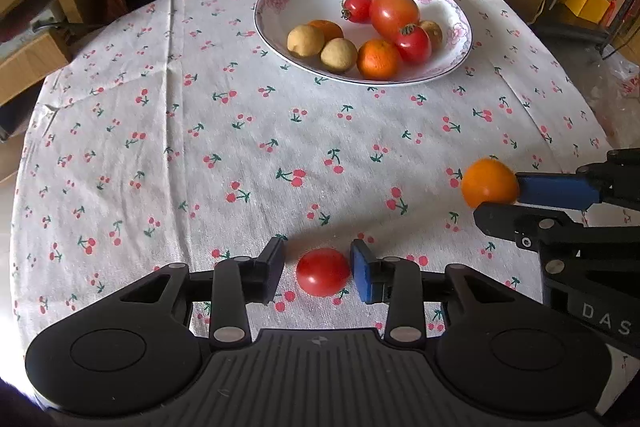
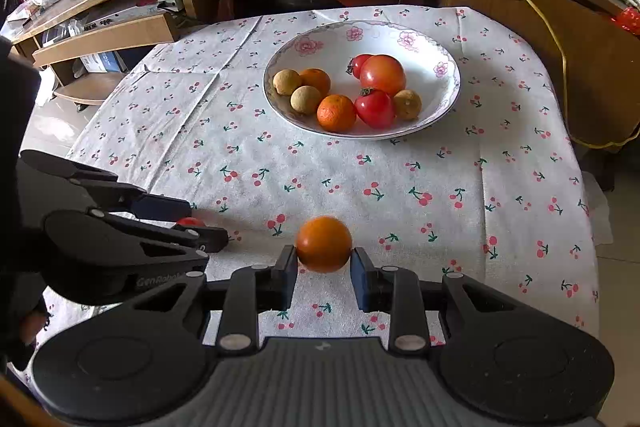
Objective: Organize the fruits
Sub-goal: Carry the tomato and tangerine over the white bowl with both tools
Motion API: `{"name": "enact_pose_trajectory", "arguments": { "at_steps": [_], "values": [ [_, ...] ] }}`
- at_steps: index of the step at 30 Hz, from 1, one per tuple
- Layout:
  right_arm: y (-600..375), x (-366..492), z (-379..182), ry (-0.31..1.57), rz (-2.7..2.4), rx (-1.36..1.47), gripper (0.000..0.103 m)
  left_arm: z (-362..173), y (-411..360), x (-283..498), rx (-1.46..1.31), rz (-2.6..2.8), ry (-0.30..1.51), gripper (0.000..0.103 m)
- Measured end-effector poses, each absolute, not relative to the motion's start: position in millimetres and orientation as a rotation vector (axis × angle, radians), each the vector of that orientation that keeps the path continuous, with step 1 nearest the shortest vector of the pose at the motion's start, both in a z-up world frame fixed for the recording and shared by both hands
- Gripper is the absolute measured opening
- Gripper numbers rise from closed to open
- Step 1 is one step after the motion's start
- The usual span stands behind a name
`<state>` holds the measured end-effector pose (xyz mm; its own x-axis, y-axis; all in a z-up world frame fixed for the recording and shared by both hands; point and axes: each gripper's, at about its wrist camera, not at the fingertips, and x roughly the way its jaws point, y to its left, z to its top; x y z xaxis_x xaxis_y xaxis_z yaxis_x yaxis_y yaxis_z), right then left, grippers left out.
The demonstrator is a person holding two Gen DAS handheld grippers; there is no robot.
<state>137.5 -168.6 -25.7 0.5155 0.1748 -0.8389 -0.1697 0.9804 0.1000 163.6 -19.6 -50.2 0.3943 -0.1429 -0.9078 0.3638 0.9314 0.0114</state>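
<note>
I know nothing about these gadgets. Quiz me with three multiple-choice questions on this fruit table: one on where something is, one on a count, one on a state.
1. Where is the small red tomato outside the plate?
A. Between the left gripper's fingers
B. On the plate's rim
C. On the shelf

2. How many oranges lie in the plate?
A. None
B. Two
C. Five

3. What state is the right gripper in?
A. Wide open over bare cloth
B. Closed on an orange
C. Closed on a tomato

Answers:
1 A, it sits on the tablecloth between the two pads.
2 B, two orange fruits show among the tomatoes and brown fruits.
3 B, both pads touch the orange's sides.
</note>
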Motion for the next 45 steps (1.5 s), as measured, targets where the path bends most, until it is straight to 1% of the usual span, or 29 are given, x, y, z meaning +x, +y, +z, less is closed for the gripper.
{"name": "enact_pose_trajectory", "arguments": {
  "at_steps": [1,2,6,9,17,21,22,26,29,31,45],
  "values": [
    [-168.8,137.7,-25.5,1.006,0.206,0.006,0.03,-49.9,-19.8,162.9,0.224,-0.325,1.119,0.036],
    [-169.0,137.4,-24.4,1.003,0.207,0.007,0.03,-49.0,-20.4,162.0,0.224,-0.332,1.12,0.034],
    [-168.5,135.7,-19.9,0.986,0.206,-0.003,0.029,-45.0,-24.9,156.1,0.251,-0.343,1.111,0.034],
    [-171.0,134.4,-19.7,0.988,0.208,-0.001,0.026,-43.5,-24.0,155.1,0.246,-0.337,1.11,0.034],
    [-184.3,135.5,-24.2,1.021,0.213,0.061,0.026,-42.1,-20.4,156.1,0.229,-0.335,1.118,0.034],
    [-178.8,138.4,-30.1,1.042,0.232,0.047,0.027,-45.8,-19.4,156.3,0.226,-0.337,1.131,0.038],
    [-176.4,140.1,-33.5,1.053,0.23,0.039,0.028,-47.1,-18.9,156.4,0.223,-0.335,1.134,0.04],
    [-169.0,144.5,-38.0,1.041,0.236,0.023,0.029,-47.8,-18.0,155.9,0.227,-0.34,1.122,0.041],
    [-164.7,145.9,-37.2,1.04,0.231,0.005,0.03,-47.8,-19.5,154.3,0.236,-0.342,1.117,0.039],
    [-162.6,144.2,-36.9,1.036,0.23,-0.008,0.03,-47.2,-20.7,152.8,0.242,-0.347,1.117,0.035],
    [-170.5,134.6,-14.5,0.962,0.224,0.01,0.03,-27.0,-26.7,157.5,0.222,-0.351,1.057,0.034]
  ]
}}
